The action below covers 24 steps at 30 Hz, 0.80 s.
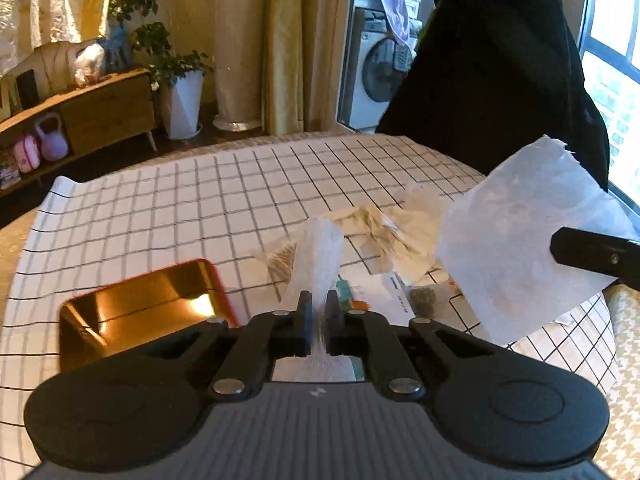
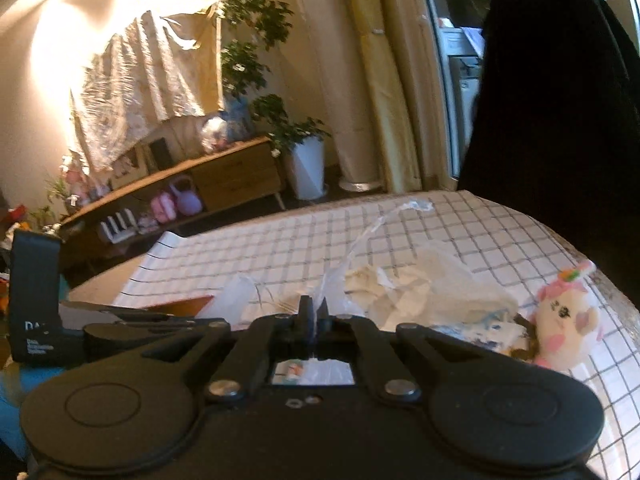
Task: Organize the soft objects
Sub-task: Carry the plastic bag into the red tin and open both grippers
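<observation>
My left gripper (image 1: 319,300) is shut on a white fibrous sheet (image 1: 318,256) that stands up between its pads, above the checked tablecloth (image 1: 180,208). My right gripper (image 2: 314,312) is shut on a thin clear plastic bag (image 2: 360,240); in the left wrist view this bag (image 1: 520,240) hangs at the right with a black finger (image 1: 592,254) on it. Crumpled cream tissue (image 1: 380,228) lies on the cloth beyond my left gripper. A pink-and-white plush toy (image 2: 564,320) lies at the right in the right wrist view.
A shiny red-edged tray (image 1: 136,312) lies at the left by my left gripper. Small packets and cards (image 1: 392,292) lie under the bag. A person in black (image 1: 500,60) stands behind the table. A wooden sideboard (image 1: 80,116) and potted plant (image 1: 180,92) stand beyond.
</observation>
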Each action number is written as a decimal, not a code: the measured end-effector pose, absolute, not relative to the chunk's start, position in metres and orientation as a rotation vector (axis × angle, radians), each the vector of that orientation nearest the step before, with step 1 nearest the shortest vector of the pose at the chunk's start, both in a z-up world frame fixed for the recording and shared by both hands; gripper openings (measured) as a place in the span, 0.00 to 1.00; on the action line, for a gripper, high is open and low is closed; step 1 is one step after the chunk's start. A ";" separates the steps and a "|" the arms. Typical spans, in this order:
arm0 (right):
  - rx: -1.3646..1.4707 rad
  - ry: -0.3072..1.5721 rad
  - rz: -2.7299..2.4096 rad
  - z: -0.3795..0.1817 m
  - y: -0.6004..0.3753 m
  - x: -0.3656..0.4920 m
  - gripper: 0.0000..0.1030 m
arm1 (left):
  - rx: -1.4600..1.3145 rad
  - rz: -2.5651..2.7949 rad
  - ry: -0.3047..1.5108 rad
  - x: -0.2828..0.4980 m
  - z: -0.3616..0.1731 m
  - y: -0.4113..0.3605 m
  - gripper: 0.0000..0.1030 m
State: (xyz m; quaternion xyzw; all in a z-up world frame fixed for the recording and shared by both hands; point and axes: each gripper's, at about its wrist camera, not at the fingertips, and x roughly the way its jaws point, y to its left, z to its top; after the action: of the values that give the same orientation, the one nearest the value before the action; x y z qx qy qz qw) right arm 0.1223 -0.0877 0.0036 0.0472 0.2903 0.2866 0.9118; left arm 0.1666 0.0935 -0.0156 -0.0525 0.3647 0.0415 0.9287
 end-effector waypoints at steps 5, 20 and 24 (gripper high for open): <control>0.104 0.597 0.656 0.014 -0.064 0.119 0.00 | -0.113 0.128 0.738 0.149 0.000 0.114 0.06; 0.085 0.628 0.879 0.021 0.035 0.116 0.00 | -0.169 0.271 0.720 0.116 0.013 0.194 0.06; 0.094 0.658 0.917 0.011 0.056 0.118 0.00 | -0.176 0.293 0.720 0.115 0.006 0.207 0.06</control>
State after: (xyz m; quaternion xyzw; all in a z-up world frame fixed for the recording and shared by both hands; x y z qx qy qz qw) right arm 0.1180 0.0563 0.0105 0.0444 0.3115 0.4344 0.8439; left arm 0.1149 0.2072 0.0064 -0.0858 0.3507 0.1427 0.9215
